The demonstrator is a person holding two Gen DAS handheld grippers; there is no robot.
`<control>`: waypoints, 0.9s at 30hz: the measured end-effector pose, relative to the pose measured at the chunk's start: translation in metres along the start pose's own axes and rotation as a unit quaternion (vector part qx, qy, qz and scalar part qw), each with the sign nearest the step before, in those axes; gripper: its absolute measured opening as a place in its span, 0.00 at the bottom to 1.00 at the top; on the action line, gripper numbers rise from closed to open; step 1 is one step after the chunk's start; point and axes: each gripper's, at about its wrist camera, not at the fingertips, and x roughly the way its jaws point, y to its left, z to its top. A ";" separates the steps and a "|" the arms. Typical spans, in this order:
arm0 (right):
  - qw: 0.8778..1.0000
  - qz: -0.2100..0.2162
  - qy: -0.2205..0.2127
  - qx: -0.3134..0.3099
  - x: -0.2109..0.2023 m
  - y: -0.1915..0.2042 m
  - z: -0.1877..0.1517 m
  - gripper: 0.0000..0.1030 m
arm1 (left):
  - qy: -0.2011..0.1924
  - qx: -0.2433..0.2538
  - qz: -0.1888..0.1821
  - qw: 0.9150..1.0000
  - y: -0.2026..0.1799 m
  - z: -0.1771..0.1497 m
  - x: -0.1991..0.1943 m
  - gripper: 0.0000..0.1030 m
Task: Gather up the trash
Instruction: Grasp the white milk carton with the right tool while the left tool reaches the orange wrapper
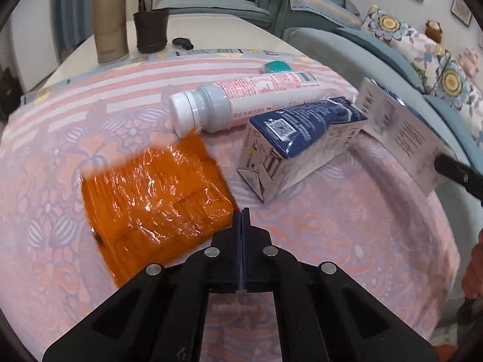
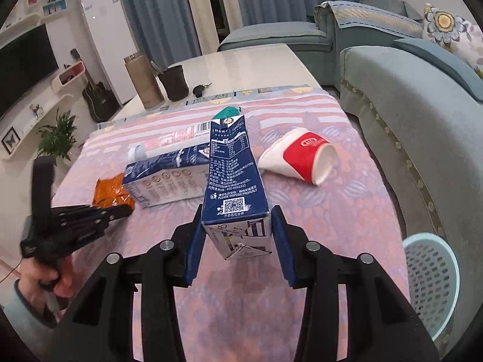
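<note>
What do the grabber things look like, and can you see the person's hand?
Both grippers, left and right, are black plastic with jointed link bars and round silver pins. The fingers wear flat blue pads. In the right wrist view, the person's bare hand wraps a black handle, with a pale blue sleeve at the wrist.

A white worktop is carrying a pink patterned cloth; lying on it are an orange wrapper, a white bottle, a blue carton and, at right of the frame, a red-and-white paper cup.
</note>
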 end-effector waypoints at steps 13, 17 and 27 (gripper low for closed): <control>0.995 0.046 0.038 0.085 -0.059 -0.026 -0.066 0.36 | -0.009 0.033 -0.087 0.996 -0.018 -0.054 -0.067 0.00; 0.981 0.091 0.068 0.155 -0.063 -0.044 -0.087 0.36 | 0.012 0.008 -0.062 0.998 -0.001 -0.070 -0.064 0.00; 0.991 -0.032 0.060 0.111 -0.068 -0.056 -0.096 0.64 | 0.011 -0.172 -0.028 0.985 0.066 -0.027 -0.040 0.51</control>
